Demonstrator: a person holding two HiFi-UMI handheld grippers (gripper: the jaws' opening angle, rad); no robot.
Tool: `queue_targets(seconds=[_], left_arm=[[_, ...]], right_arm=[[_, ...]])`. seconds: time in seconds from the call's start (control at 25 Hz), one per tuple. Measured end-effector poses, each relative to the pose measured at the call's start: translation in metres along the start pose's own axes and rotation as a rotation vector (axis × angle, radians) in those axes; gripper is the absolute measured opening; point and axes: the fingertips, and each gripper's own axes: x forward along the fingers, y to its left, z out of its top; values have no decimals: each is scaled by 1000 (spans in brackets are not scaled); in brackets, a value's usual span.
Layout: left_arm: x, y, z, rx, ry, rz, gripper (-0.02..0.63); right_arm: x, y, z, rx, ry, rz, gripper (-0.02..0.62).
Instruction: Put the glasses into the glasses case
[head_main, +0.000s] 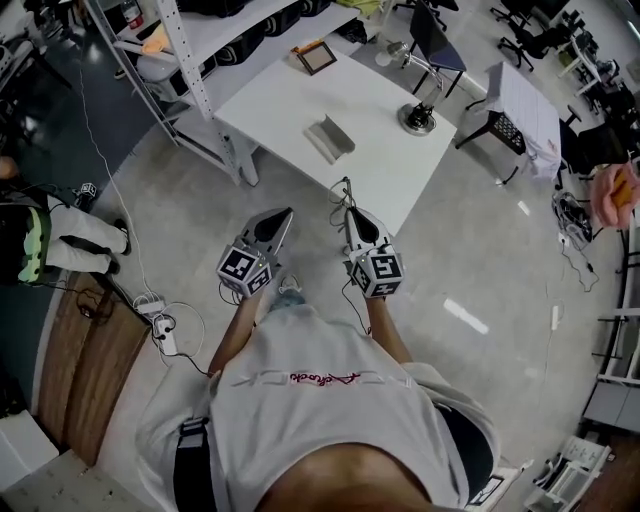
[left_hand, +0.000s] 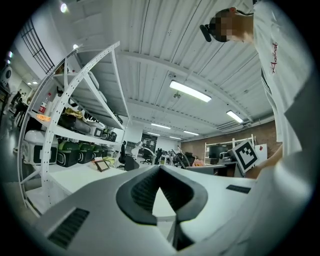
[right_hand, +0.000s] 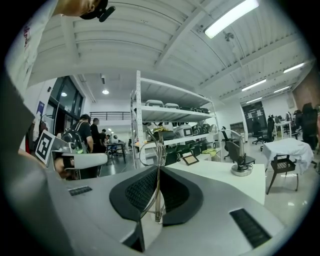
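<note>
The right gripper (right_hand: 159, 168) is clamped on the glasses (right_hand: 158, 212). Their thin wire frame runs upright between its dark pads, and a lens loop sticks out past the tips. The left gripper (left_hand: 160, 169) has its jaws together at the tips, with nothing between them. In the head view both grippers are held side by side, just short of the near corner of a white table (head_main: 385, 175). On it, well apart from the glasses, lies the open grey glasses case (head_main: 330, 137), with a small picture frame (head_main: 315, 57) and a round lamp base (head_main: 418, 118) farther back. White metal shelving (head_main: 195, 45) stands to the left on a polished grey floor (head_main: 480, 260).
</note>
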Motion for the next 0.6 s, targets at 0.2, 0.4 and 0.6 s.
queue_targets(seconds=[0.2, 0.4, 0.6], left_arm=[[25, 44, 11, 3, -10, -21, 2], [45, 83, 15, 7, -1, -58, 2], [59, 97, 9, -7, 26, -90, 2]], right_arm=[[48, -13, 7, -15, -3, -17, 23], [88, -22, 8, -22, 0, -48, 23], [99, -30, -2, -8, 31, -82, 23]])
